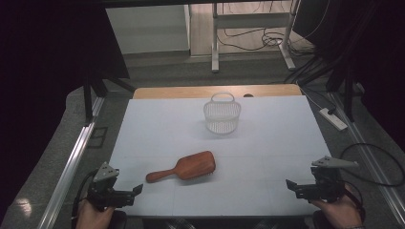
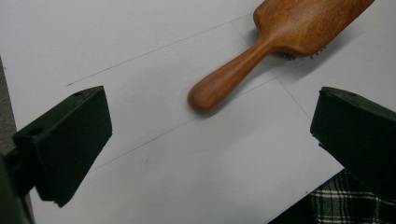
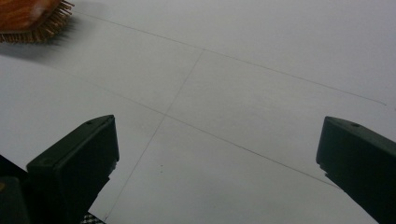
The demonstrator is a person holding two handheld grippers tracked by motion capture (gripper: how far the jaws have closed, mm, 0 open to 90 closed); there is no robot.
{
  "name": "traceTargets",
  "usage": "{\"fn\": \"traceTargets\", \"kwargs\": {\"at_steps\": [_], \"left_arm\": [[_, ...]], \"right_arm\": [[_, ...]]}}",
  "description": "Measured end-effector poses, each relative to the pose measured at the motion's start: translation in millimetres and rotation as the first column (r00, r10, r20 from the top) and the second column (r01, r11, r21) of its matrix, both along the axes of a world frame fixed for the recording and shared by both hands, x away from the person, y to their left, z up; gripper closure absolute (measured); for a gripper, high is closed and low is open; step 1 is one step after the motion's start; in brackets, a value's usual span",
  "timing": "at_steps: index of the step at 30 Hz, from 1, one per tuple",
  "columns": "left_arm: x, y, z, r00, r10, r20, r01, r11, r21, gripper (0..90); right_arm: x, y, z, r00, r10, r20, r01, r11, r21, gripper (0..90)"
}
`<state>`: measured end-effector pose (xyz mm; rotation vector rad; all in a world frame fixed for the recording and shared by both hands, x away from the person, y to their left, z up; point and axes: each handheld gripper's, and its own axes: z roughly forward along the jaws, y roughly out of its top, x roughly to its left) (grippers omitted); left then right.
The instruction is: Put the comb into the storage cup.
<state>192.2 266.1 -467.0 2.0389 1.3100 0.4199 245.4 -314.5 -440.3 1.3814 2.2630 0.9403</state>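
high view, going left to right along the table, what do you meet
left gripper → hairbrush → basket → right gripper

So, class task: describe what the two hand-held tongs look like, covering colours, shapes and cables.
Both the left tongs and the right tongs are black, each with two blocky, wedge-shaped jaws. A grey three-cornered plate sits on top of each, and a black cable trails from each. Checked fabric shows at the near table edge in the left gripper view.
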Motion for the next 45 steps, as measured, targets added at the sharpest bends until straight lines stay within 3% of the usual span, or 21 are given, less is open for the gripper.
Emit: {"fn": "traceTargets", "kwargs": {"at_steps": [20, 45], "left_arm": [[5.2, 0.5, 2.5, 0.9999, 0.005, -0.011, -0.005, 1.0, 0.002, 0.0], [30.2, -12.7, -0.3, 0.9984, -0.021, -0.053, 0.021, 0.9997, 0.012, 0.0]], "right_arm": [[0.9, 1.4, -0.8, 0.9998, 0.017, -0.006, -0.017, 1.0, -0.006, 0.0], [2.6, 1.5, -1.8, 0.9995, 0.02, -0.025, -0.02, 1.0, -0.007, 0.0]]}}
